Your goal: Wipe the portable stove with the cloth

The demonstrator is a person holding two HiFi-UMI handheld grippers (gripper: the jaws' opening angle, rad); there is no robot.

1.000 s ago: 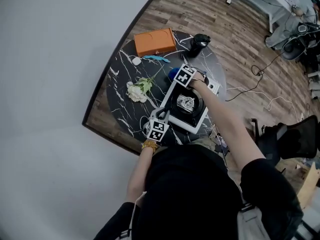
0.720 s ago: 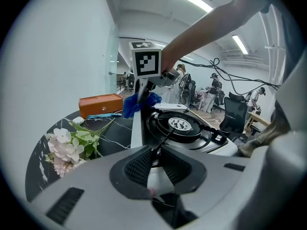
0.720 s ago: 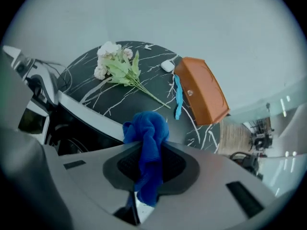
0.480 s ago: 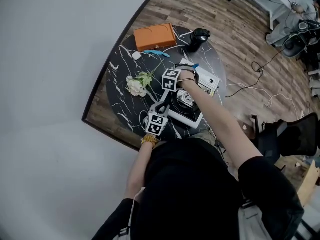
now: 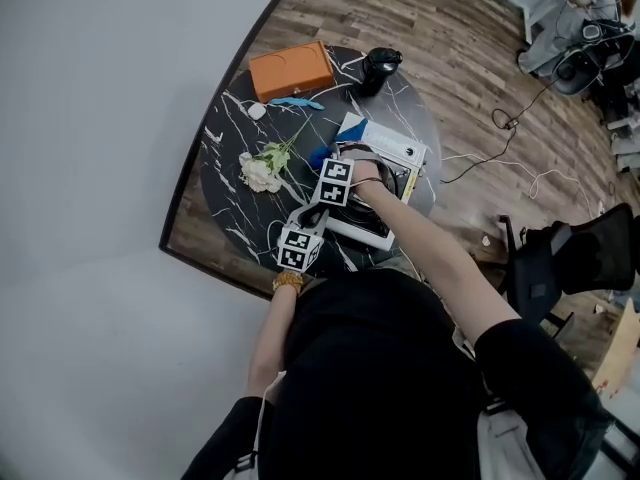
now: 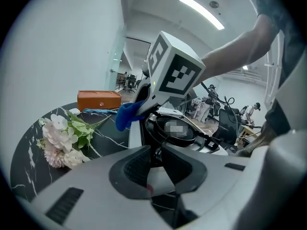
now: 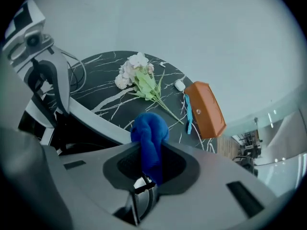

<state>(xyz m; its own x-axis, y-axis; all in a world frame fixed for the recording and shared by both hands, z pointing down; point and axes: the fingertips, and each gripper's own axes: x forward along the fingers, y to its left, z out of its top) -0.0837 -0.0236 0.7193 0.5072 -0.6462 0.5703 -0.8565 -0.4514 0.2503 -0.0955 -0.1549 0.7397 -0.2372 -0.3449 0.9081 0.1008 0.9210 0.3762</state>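
Observation:
The portable stove (image 5: pixel 388 148), white with a black burner top, sits on the round black marble table (image 5: pixel 225 153). My right gripper (image 5: pixel 323 165) is shut on a bunched blue cloth (image 7: pixel 150 131) and holds it at the stove's left edge (image 7: pixel 96 120). The left gripper view shows that cloth (image 6: pixel 127 115) beside the white rim and burner ring (image 6: pixel 178 128). My left gripper (image 5: pixel 312 230) is at the stove's near left corner. Its jaws (image 6: pixel 156 153) stand narrow around the stove's edge.
An orange box (image 5: pixel 291 70), a blue strip (image 5: pixel 295 101), a small white item (image 5: pixel 257 111) and a black object (image 5: pixel 380 65) lie at the table's far side. White flowers (image 5: pixel 262 168) lie left of the stove. A cable and a chair (image 5: pixel 560 258) are on the wooden floor.
The right gripper has carried the cloth from the stove's far left corner along its left side toward me. The left gripper has kept its place at the near corner.

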